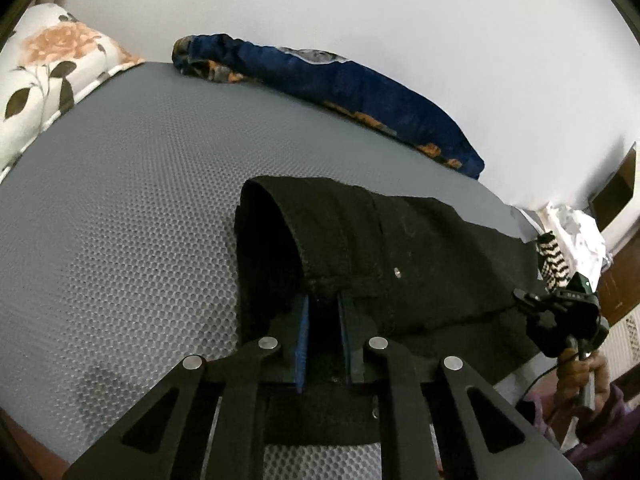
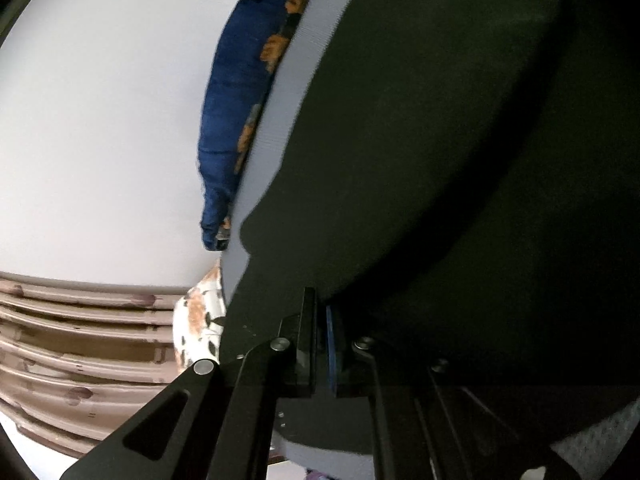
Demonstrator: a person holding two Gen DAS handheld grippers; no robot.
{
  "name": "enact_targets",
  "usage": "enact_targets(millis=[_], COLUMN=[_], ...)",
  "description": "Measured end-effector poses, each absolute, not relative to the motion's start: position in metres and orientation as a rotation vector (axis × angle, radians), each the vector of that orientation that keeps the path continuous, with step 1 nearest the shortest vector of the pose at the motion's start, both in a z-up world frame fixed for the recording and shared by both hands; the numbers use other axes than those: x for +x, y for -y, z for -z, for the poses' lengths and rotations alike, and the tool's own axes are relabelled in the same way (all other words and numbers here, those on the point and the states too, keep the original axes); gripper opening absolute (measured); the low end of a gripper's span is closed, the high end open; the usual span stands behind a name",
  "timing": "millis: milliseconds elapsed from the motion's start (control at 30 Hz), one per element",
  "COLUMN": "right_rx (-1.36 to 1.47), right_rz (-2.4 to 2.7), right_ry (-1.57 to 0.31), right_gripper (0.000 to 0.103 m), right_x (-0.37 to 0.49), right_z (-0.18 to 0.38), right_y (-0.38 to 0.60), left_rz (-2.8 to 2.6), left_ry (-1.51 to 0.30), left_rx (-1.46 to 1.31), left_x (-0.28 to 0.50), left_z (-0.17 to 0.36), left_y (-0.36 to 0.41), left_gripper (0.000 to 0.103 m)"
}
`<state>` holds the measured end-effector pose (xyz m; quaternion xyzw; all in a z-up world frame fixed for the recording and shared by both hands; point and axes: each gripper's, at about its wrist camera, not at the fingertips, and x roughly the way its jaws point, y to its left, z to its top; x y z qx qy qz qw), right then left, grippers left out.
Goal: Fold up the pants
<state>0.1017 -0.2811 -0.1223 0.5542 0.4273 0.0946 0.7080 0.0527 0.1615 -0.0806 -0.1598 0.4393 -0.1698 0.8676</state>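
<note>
Black pants lie on a grey honeycomb mat, the waistband end raised and curled over near the middle. My left gripper is shut on the waistband edge, its blue pads pinching the cloth. In the left wrist view the right gripper sits at the pants' far right edge. In the right wrist view the black pants fill most of the frame, and my right gripper is shut on their edge. That view is tilted and blurred.
A rolled blue floral blanket lies along the mat's far edge by the white wall. A white floral pillow sits at the left. A wooden slatted frame shows at the lower left of the right wrist view.
</note>
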Motion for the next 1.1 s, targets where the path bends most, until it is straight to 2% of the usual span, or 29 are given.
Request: enact_targets(millis=[233,433,500,600,700,800,867,900,1000,1067,1100], right_rx=[1.247,1.262,1.259,1.221,1.225,1.250,1.249,1.238,1.159,1.134,1.140], right_rz=[-0.194,-0.113,-0.113,-0.121,-0.169,-0.208,-0.224,-0.225,-0.178,-0.120,-0.100], right_ry=[-1.005,-1.137,-1.137,-1.136,-1.131,-1.104,-1.073,-1.056,-0.959,-0.900,-0.877], right_gripper=[0.005,0.005,0.001,0.002,0.008,0.022,0.032,0.035,0.036,0.036,0.036], right_x=[0.070,0.051,0.050,0.054,0.057,0.051,0.043,0.038,0.025,0.022,0.023], right_z=[0.110,0.153,0.160,0.155,0.157,0.155,0.148,0.143,0.123,0.114,0.112], right_y=[0.276,0.271,0.273,0.271,0.275,0.286,0.300,0.310,0.353,0.391,0.406], left_rz=[0.338,0.291,0.273,0.264,0.243,0.162,0.100,0.052,0.100,0.227,0.279], left_ry=[-0.960,-1.044,-1.056,-1.053,-1.056,-1.065,-1.064,-1.036,-0.964,-0.920,-0.907], left_rx=[-0.363,-0.359,-0.353,-0.348,-0.305,-0.243,-0.172,-0.117,-0.051,-0.013,-0.006], left_x=[0.033,0.023,0.021,0.019,0.018,0.016,0.013,0.010,0.010,0.017,0.018], left_z=[0.078,0.103,0.109,0.107,0.099,0.087,0.078,0.068,0.044,0.027,0.023], left_y=[-0.174,-0.178,-0.177,-0.176,-0.174,-0.177,-0.175,-0.171,-0.144,-0.101,-0.085], left_gripper=[0.013,0.014,0.014,0.014,0.018,0.030,0.047,0.049,0.054,0.060,0.061])
